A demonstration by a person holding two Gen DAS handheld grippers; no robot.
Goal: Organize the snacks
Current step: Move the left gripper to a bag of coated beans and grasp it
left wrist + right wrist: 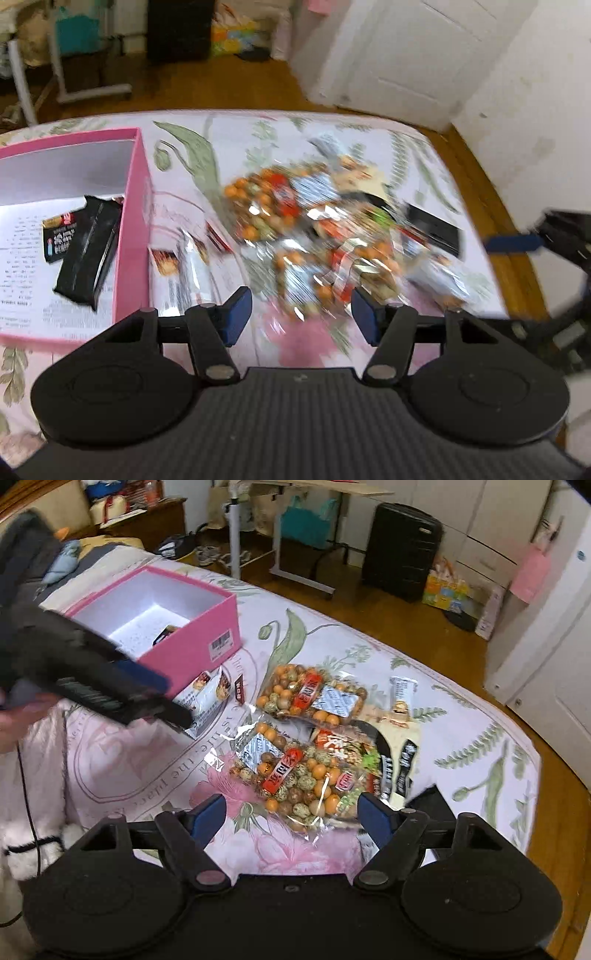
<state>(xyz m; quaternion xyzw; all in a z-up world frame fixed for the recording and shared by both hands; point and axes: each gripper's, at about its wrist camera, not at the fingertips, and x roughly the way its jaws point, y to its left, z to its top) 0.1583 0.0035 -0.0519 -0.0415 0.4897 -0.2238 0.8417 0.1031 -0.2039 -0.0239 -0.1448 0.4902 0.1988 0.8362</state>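
Two clear bags of coated nuts (295, 771) lie among smaller packets on a floral bed cover (461, 716), right of a pink box (207, 627) holding one black snack packet (88, 251). The right gripper (291, 812) hovers above the nearer bag, jaws apart, empty. The left gripper (301, 314) is likewise parted, gripping nothing.
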